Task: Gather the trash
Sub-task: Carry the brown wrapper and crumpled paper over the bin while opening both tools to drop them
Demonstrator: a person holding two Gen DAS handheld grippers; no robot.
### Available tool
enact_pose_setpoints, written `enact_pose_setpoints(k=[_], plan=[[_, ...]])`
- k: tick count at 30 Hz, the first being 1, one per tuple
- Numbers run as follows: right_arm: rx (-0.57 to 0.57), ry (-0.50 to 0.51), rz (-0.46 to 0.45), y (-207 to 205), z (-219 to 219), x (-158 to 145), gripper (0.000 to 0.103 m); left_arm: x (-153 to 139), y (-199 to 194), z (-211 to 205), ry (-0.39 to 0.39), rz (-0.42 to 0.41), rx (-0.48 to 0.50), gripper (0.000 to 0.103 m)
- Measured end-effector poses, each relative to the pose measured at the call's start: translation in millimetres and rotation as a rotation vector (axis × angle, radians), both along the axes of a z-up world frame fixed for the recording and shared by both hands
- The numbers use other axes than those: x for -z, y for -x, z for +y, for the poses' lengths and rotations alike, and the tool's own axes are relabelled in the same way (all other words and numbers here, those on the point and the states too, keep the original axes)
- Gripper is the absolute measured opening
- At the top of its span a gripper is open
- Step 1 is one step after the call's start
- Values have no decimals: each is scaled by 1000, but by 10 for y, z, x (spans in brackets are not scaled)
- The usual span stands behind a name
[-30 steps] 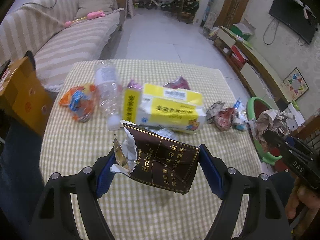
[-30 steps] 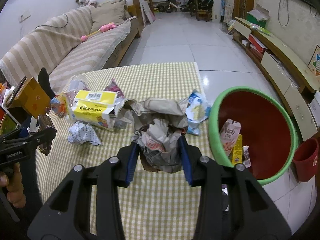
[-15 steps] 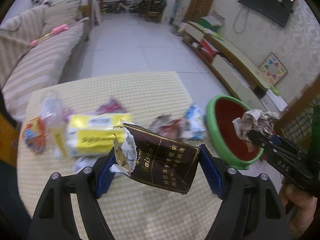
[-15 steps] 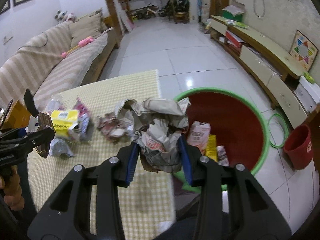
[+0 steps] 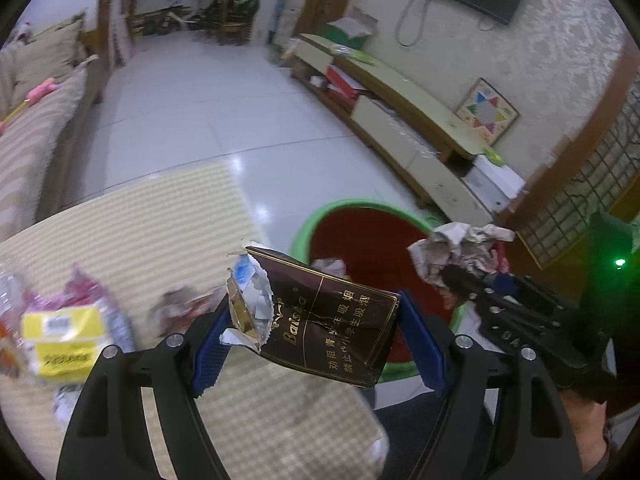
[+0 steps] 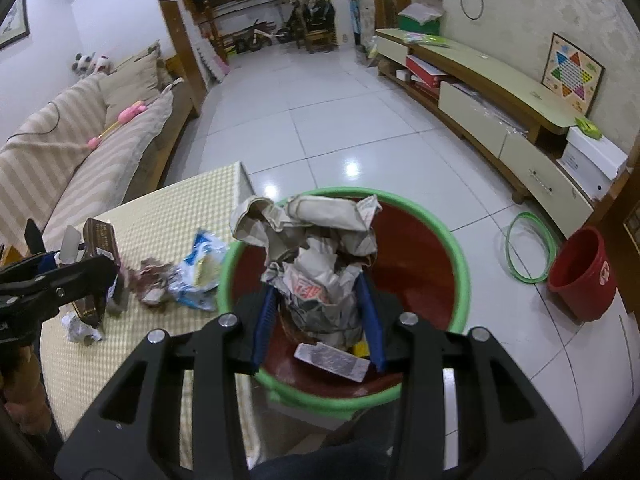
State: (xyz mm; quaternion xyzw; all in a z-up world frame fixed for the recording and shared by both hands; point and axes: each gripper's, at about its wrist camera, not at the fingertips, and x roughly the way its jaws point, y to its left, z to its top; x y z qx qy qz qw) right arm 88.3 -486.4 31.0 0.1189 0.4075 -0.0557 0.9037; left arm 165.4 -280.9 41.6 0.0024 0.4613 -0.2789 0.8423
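The left gripper (image 5: 316, 344) clamps a torn brown cigarette pack (image 5: 328, 332) at the table's (image 5: 160, 216) right edge. The right gripper (image 6: 320, 320) clamps crumpled newspaper (image 6: 312, 248) over the green-rimmed basin (image 6: 460, 256).

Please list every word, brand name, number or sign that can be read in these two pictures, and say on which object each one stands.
"Baisha": gold script on the dark brown cigarette pack held in the left gripper.
Gold Chinese characters in two rows on the same pack: visible, but I cannot read them with certainty.
Red print on the crumpled newspaper in the right gripper: too creased to read.
Barcode label on the yellow box: blurred.
Red bucket mark: too small.
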Motion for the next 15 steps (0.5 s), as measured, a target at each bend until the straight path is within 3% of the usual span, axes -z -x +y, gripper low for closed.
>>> enact_pose_setpoints(k=[15], plan=[[41,-36,23,-63,-342,219,38,249,-266,-649,56,77,112,74]])
